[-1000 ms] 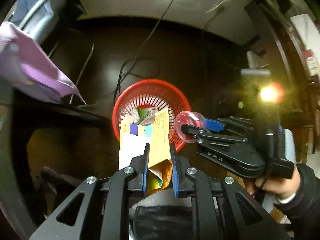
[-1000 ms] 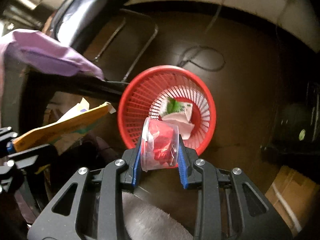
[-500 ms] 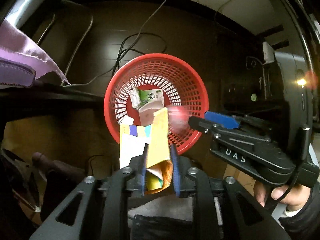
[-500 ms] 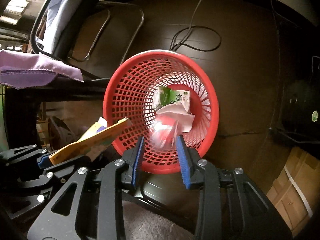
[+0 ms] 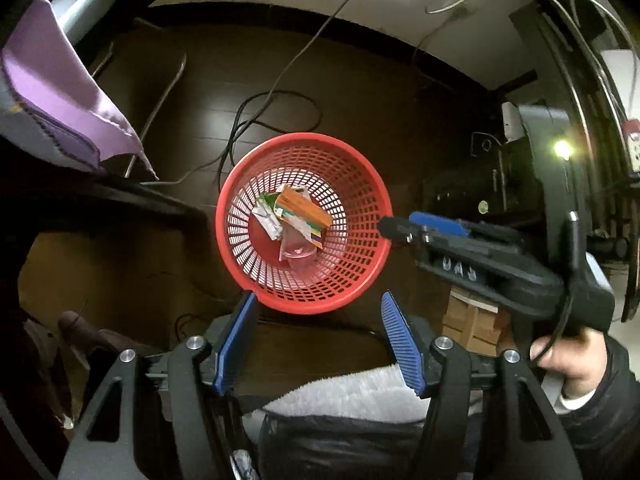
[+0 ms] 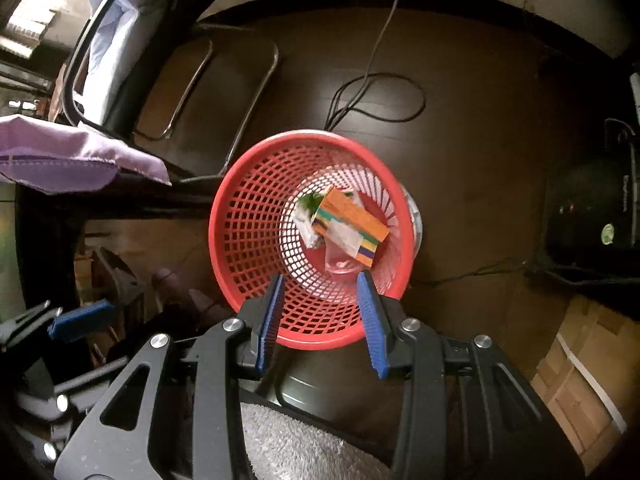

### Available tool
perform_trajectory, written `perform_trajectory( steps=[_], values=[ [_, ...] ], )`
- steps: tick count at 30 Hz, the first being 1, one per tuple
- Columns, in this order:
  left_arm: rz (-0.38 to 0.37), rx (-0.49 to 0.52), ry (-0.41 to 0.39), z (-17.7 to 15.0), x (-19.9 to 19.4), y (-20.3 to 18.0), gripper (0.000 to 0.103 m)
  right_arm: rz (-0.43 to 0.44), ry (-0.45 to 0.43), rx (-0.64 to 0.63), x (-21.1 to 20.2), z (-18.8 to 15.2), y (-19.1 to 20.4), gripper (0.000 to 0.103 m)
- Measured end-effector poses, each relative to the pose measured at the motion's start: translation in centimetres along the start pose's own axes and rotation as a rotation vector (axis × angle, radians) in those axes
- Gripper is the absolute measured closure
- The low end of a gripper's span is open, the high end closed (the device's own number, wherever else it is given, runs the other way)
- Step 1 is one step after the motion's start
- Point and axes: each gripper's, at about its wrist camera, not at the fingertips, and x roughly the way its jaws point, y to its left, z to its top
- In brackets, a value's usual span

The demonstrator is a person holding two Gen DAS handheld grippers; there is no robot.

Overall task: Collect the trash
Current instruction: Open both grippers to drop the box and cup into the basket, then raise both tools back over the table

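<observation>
Two grippers hang over a dark, glossy wooden floor (image 5: 360,92) crossed by loose black cables (image 5: 276,108). We note a red plastic basket (image 5: 362,276), round, with a lattice wall, standing on that floor. Inside it lie an orange cardboard box (image 5: 302,210) with coloured stripes, a crumpled white-and-green wrapper (image 5: 266,212) and a clear plastic cup (image 5: 298,250). Our left gripper (image 5: 316,340) has its ribbed blue pads spread wide, holding nothing. Our right gripper (image 6: 322,320) is likewise parted and bare, just above the basket's near rim. A purple cloth (image 6: 76,152) drapes off a dark ledge at left; cardboard cartons (image 6: 580,364) sit at right.
</observation>
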Motion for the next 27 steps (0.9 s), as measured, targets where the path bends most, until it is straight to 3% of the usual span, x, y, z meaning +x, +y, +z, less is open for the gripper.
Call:
perform_trajectory(
  steps=[11, 19, 27],
  values=[
    [0.053, 0.069, -0.151, -3.1, -5.4, -1.6, 0.040, -0.033, -0.116, -0.009, -5.4, 0.3, 2.2, 0.064],
    [0.143, 0.010, -0.355, -5.7, -11.2, 0.2, 0.040, -0.017, -0.189, -0.092, -9.1, -0.7, 7.0, 0.064],
    [0.239, -0.055, -0.574, -9.9, -20.3, 2.1, 0.039, 0.004, -0.265, -0.235, -12.2, -2.3, 13.2, 0.062]
  ],
)
